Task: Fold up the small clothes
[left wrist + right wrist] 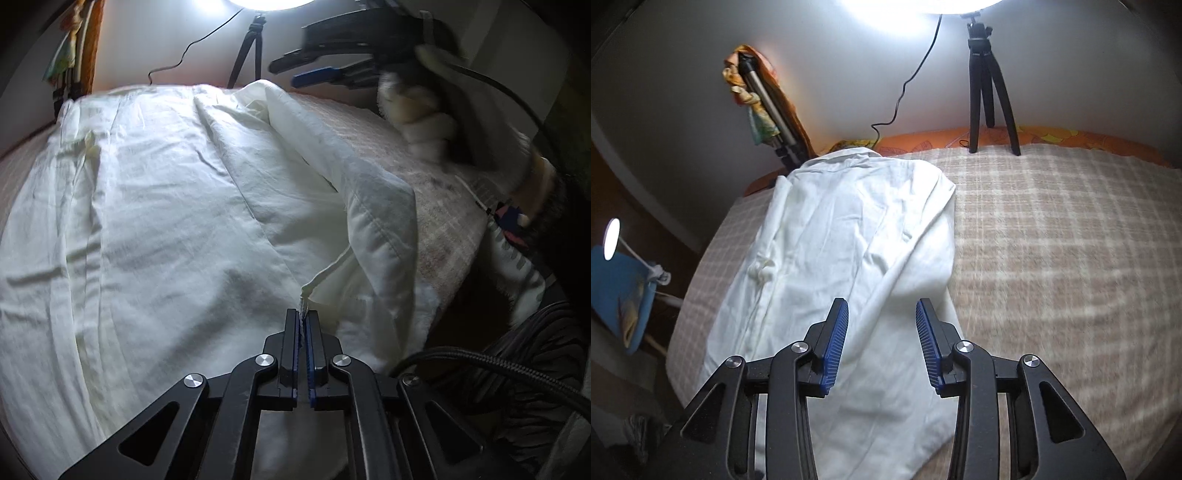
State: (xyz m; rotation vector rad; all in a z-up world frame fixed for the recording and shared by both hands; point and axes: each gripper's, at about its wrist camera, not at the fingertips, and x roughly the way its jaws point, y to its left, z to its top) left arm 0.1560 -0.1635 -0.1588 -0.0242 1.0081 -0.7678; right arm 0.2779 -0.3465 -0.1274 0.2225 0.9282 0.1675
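- At the far left of the right wrist view, a small lit lamp (611, 238) stands over something blue (624, 295), off the edge of the bed.
- A silver tripod (768, 107) draped with coloured cloth leans against the wall behind the bed.
- The white shirt (849, 236) lies lengthwise on the checked blanket (1052, 236), toward its left side, its collar end pointing at the wall.
- The left gripper (304, 317) has its blue pads pressed together on a thin corner of the shirt's (166, 206) hem, near the blanket's near edge.
- From that pinched corner a folded-over flap of the shirt runs up and back across the garment, showing a stitched edge.
- The right gripper (882, 314) hangs above the shirt's lower half with its fingers spread wide and nothing between them.
- In the left wrist view the right gripper (317, 72) appears blurred at the upper right, seemingly above the blanket's far side.
- A black tripod (988, 85) stands at the head of the bed, a cable (912, 77) trailing down the wall beside it.
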